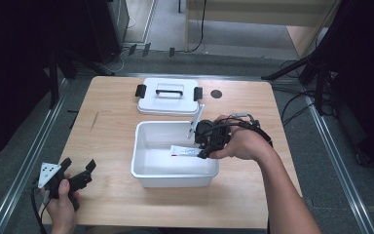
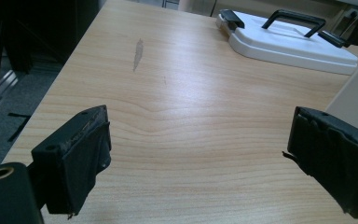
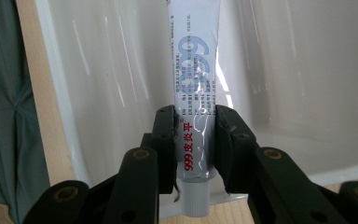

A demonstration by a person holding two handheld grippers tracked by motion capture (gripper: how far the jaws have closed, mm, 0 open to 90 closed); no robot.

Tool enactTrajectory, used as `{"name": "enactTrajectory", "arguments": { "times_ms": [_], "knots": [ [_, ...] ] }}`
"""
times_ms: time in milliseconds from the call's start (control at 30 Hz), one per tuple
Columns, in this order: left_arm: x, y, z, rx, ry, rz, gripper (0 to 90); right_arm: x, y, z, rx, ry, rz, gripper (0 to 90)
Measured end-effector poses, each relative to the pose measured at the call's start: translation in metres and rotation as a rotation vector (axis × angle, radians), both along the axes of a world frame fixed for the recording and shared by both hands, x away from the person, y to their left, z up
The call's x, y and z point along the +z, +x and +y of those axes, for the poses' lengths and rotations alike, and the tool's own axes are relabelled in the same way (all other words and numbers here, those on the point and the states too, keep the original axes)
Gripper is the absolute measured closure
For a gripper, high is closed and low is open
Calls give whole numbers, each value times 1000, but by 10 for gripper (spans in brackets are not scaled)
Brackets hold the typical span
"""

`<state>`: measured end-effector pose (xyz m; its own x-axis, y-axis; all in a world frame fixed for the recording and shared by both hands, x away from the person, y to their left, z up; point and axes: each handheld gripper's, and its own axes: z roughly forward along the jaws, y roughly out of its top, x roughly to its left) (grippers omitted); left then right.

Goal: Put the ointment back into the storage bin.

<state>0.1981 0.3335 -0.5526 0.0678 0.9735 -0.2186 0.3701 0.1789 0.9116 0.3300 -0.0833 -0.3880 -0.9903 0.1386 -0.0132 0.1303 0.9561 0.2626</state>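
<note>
Right gripper (image 3: pixel 195 140) clamps a white ointment tube (image 3: pixel 195 88) with blue print.
Tube hangs at frame centre inside the white plastic bin (image 1: pixel 143 146); left gripper (image 1: pixel 80 173), lower left, gapes wide.

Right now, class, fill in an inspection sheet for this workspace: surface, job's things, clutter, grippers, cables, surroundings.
Surface: wooden table, one dark smudge on it.
Job's things: white ointment tube held over the open white plastic bin; bin lid with black handle lies behind it.
Clutter: nothing seen.
Grippers: right gripper shut on the tube; left gripper open, nothing between its jaws.
Cables: gripper cable loops over the right hand.
Surroundings: grey floor, loose cables right of the table.
</note>
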Motion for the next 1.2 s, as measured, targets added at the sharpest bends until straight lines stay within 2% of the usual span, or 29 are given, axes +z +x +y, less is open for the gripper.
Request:
{"name": "enactTrajectory", "arguments": {
  "times_ms": [267, 633, 1200],
  "knots": [
    [0, 0, 0, 1, 1, 1, 68, -11, -1, 2, 6, -19, 30, 724],
    [0, 0, 0, 1, -1, 0, 68, -32, -1, 9, 4, -102, 58, 726],
    [0, 0, 0, 0, -2, 0, 68, -42, -3, 20, 13, -165, 69, 725]
  ]
}}
